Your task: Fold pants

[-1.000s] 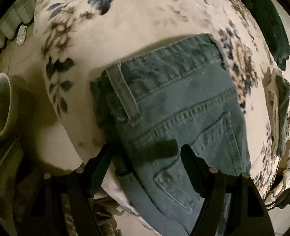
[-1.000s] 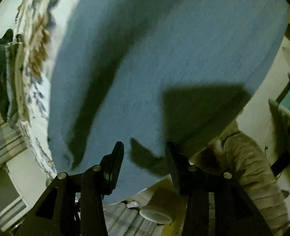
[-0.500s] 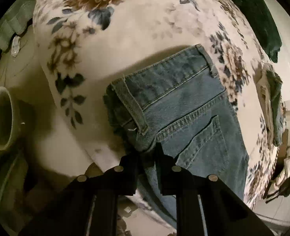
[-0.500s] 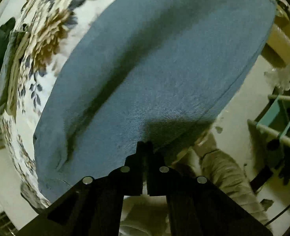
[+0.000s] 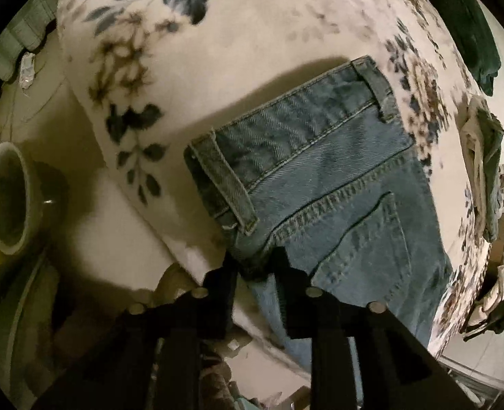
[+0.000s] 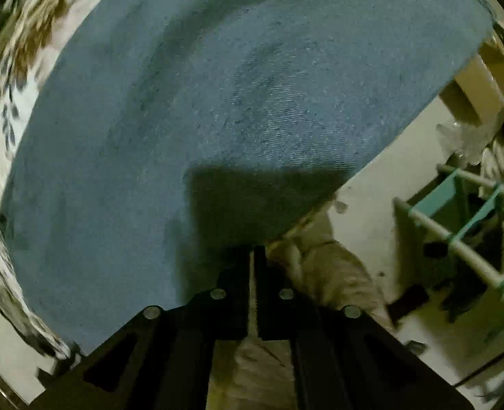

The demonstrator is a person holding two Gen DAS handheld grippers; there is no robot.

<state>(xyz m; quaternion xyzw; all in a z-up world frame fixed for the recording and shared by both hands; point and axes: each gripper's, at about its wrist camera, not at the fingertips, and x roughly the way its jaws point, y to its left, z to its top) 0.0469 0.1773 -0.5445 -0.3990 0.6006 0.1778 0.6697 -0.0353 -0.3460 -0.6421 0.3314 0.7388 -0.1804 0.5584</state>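
Both your grippers have closed since a second ago; your left gripper [image 5: 257, 261] pinches the jeans [image 5: 334, 184] near the waistband; your right gripper [image 6: 252, 251] clamps their leg edge, jaws just easing.

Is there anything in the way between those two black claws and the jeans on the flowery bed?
Nothing visible: the left gripper already pinches the jeans below the waistband, and the right gripper pinches a leg edge.

No text, label, brand or number can be read in either view. The jeans [image 5: 327, 184] show only stitching, with no legible tag.
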